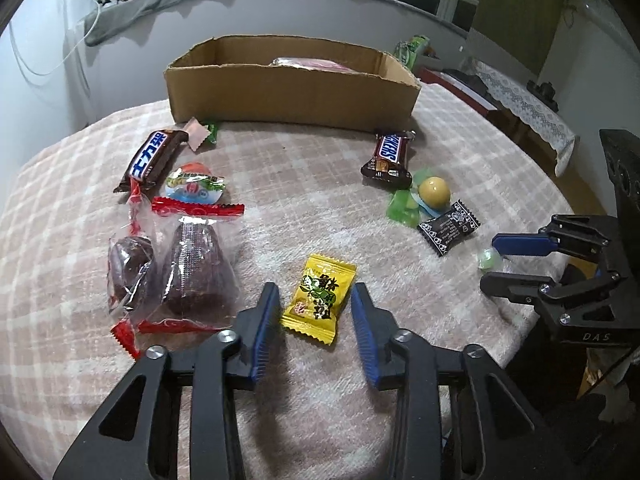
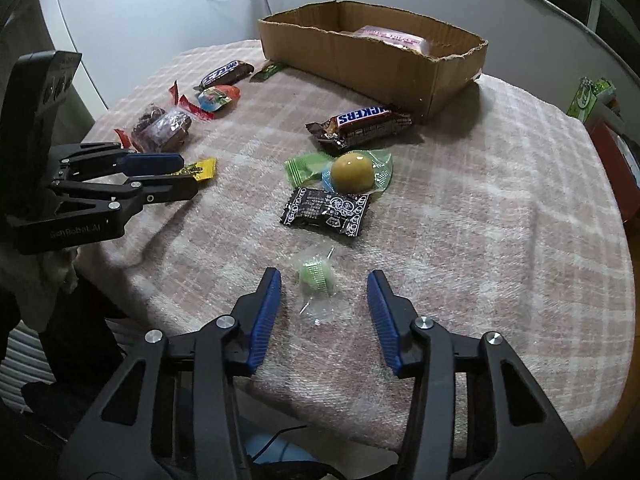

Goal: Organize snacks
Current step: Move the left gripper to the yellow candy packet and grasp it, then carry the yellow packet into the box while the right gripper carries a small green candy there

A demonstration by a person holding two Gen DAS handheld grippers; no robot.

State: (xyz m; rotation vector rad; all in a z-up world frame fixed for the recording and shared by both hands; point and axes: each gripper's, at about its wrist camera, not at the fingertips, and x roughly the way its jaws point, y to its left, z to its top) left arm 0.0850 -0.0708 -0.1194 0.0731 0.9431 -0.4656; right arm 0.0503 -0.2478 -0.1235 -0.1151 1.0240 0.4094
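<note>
My left gripper (image 1: 316,300) is open, its jaws on either side of a yellow candy packet (image 1: 320,298) lying on the plaid cloth. My right gripper (image 2: 324,284) is open around a small green candy in clear wrap (image 2: 316,278). Each gripper shows in the other view: the right (image 1: 490,264), the left (image 2: 188,174). A cardboard box (image 1: 292,96) at the back holds a pink packet (image 1: 316,63). A Snickers bar (image 2: 360,124), a yellow ball candy in green wrap (image 2: 352,172) and a black packet (image 2: 326,212) lie mid-table.
At the left lie two clear-wrapped brown cakes (image 1: 176,268), a second chocolate bar (image 1: 154,158) and a small colourful jelly cup (image 1: 194,188). A green sachet (image 1: 210,130) sits by the box. The table edge runs near both grippers. A lace-covered shelf (image 1: 528,108) stands right.
</note>
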